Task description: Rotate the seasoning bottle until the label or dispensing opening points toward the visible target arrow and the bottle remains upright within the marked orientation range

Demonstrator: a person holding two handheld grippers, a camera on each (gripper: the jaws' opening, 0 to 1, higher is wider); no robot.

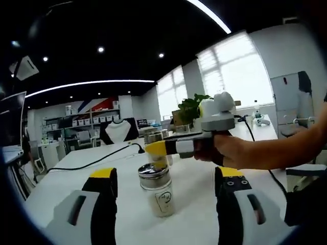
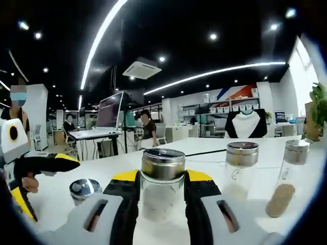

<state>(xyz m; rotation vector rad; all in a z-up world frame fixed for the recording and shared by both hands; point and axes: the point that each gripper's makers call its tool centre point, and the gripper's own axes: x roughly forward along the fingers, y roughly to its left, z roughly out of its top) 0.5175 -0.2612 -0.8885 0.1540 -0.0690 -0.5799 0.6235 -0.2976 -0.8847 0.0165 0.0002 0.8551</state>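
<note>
Beyond the right gripper's [image 2: 161, 191] jaws, to their right: two more metal-capped jars on the white table [image 2: 204, 149], a short one [image 2: 240, 171] and a slimmer one with brown filling [image 2: 289, 176]. Left of those jaws, a low round metal lid [image 2: 84, 188], and past it the left gripper with a hand around it. Further back: desks, monitors, seated people. Between the right jaws, the seasoning bottle [image 2: 162, 185], upright, steel cap on top, clamped by the yellow-tipped pads on both sides. In the left gripper view, a second bottle [image 1: 157, 189] standing upright between and just ahead of the left gripper's [image 1: 166, 191] jaws, label facing the camera; jaws spread wide, touching nothing. Behind it, the right gripper in a hand, a black cable [image 1: 97, 161], a potted plant [image 1: 190, 108].
</note>
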